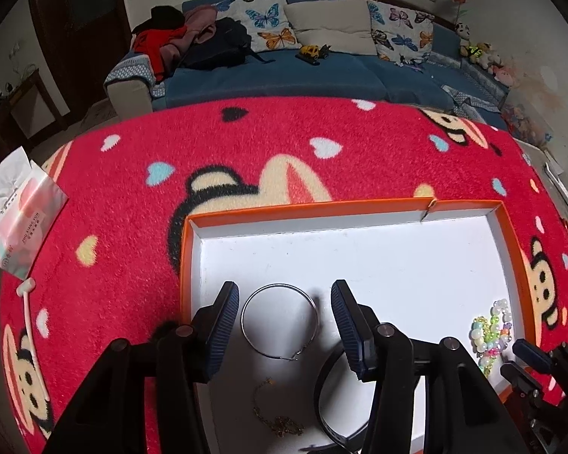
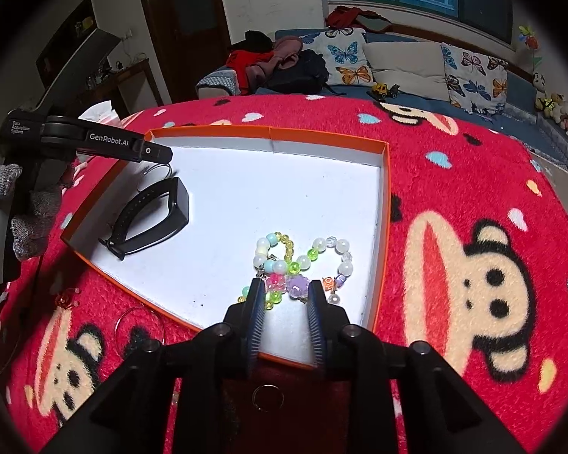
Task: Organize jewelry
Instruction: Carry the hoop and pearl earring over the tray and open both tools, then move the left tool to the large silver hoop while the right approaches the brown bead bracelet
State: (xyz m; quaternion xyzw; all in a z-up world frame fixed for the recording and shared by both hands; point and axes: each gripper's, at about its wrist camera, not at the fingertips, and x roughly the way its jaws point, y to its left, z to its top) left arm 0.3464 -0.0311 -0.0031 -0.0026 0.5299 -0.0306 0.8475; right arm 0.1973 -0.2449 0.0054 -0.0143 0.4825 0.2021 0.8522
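An orange-rimmed white box lid (image 1: 359, 204) lies on the red rug. In it are a silver hoop bangle (image 1: 279, 321), a thin gold chain (image 1: 280, 422), a black wristband (image 2: 151, 219) and a beaded bracelet (image 2: 303, 261). My left gripper (image 1: 284, 299) is open, its jaws standing either side of the hoop, empty. My right gripper (image 2: 286, 295) is open and empty, its tips at the near beads of the bracelet. On the rug outside the box lie a wire hoop (image 2: 140, 325), a small ring (image 2: 267, 395) and a red bead charm (image 2: 66, 299).
A tissue pack (image 1: 19, 219) and a white stick (image 1: 28, 314) lie on the rug's left edge. A blue sofa (image 1: 303, 72) with cushions, clothes and a toy truck stands behind. The left gripper body (image 2: 83, 140) hangs over the box's left corner.
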